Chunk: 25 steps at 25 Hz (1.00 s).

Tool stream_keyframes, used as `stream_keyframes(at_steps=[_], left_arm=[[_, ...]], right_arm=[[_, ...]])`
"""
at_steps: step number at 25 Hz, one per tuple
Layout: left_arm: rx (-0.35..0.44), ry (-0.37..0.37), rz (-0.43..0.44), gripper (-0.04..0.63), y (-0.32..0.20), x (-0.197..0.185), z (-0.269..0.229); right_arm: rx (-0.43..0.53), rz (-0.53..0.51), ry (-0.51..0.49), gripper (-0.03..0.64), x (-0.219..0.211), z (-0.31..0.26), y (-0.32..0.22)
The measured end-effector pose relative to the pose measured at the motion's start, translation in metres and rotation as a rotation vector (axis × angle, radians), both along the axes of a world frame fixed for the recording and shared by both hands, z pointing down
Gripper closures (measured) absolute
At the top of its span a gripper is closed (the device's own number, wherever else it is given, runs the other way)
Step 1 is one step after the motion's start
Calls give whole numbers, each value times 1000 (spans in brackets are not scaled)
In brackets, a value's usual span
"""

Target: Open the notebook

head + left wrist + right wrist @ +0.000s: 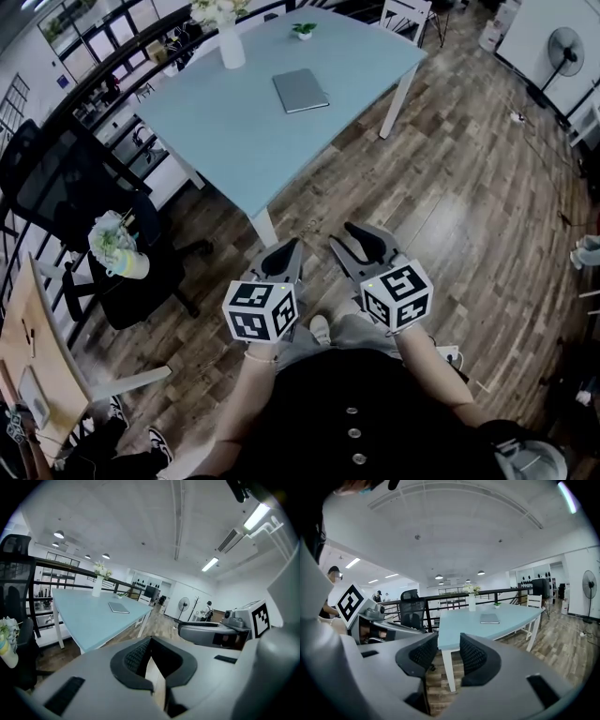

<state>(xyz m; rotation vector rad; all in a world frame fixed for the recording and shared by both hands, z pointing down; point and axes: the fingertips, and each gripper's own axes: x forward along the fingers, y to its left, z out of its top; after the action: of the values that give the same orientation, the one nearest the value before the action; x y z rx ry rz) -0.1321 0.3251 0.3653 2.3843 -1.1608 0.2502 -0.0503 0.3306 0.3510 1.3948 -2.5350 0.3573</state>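
The grey notebook [301, 90] lies closed, flat mid-desk [225, 141]. Over open floor [450, 187], well short of the desk's corner, the left gripper's [293, 244] jaws meet; the right gripper's [345, 233] jaws gape wide, empty.

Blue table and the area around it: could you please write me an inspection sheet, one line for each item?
Surface: light blue table, standing on a wooden floor.
Job's things: grey notebook lies closed and flat on the table; no gripper touches it.
Clutter: white vase of flowers and small potted plant at the table's far edge.
Grippers: left gripper shut, empty; right gripper open, empty; both held over the floor, short of the table.
Cables: one thin cable on the floor near the standing fan.
Surroundings: black office chair, white chair, black railing behind the table.
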Motion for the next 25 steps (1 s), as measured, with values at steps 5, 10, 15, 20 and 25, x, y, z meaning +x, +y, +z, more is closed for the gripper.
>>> stream_keyframes(at_steps=[5, 10, 15, 20, 25], left_arm=[[-30, 11, 7, 578, -6, -1, 9], [-53, 14, 20, 578, -18, 2, 17], [-64, 29, 10, 578, -35, 2, 18], [-77, 31, -32, 578, -65, -6, 21], [-84, 22, -63, 578, -97, -8, 22]], right_arm=[[-17, 13, -4, 463, 4, 4, -12], [-35, 21, 0, 459, 7, 12, -21], [-35, 1, -9, 457, 6, 11, -43], [-31, -31, -4, 457, 1, 10, -76], [-48, -57, -9, 457, 0, 15, -110]])
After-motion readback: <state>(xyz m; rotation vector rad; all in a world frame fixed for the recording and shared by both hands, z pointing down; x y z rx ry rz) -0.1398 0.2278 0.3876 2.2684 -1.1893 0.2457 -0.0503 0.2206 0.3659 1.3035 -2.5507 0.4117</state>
